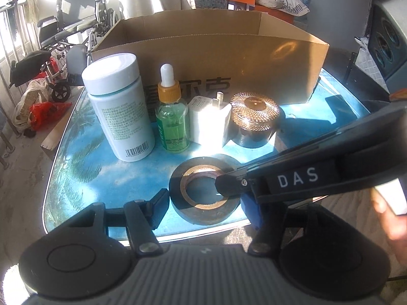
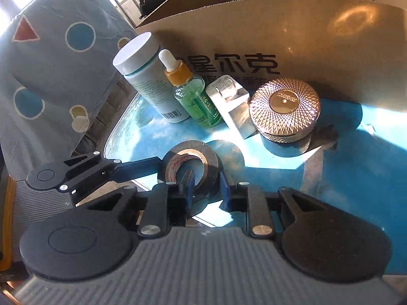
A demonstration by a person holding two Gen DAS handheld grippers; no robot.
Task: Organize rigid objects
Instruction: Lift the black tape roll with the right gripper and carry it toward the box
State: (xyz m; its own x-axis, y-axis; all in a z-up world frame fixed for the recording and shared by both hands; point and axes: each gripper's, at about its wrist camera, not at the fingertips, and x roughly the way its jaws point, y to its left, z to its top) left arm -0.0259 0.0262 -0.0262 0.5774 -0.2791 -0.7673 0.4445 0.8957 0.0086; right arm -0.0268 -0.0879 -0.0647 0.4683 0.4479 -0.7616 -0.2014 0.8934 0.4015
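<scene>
A black tape roll (image 1: 204,209) lies flat on the blue table (image 1: 101,172) near its front edge. My left gripper (image 1: 206,206) straddles the roll, with a pad against each outer side. My right gripper (image 2: 206,190) reaches in from the right in the left wrist view. It is shut on the roll's wall, one pad inside the hole and the other outside. Seen from the right wrist, one finger (image 2: 142,166) of the left gripper touches the tape roll (image 2: 209,161) on its left side.
Behind the roll stand a white bottle (image 1: 119,109), a green dropper bottle (image 1: 173,119), a white charger plug (image 1: 209,122) and a gold-lidded jar (image 1: 255,119). An open cardboard box (image 1: 229,58) stands behind them. A wheelchair (image 1: 66,38) is beyond the table's left edge.
</scene>
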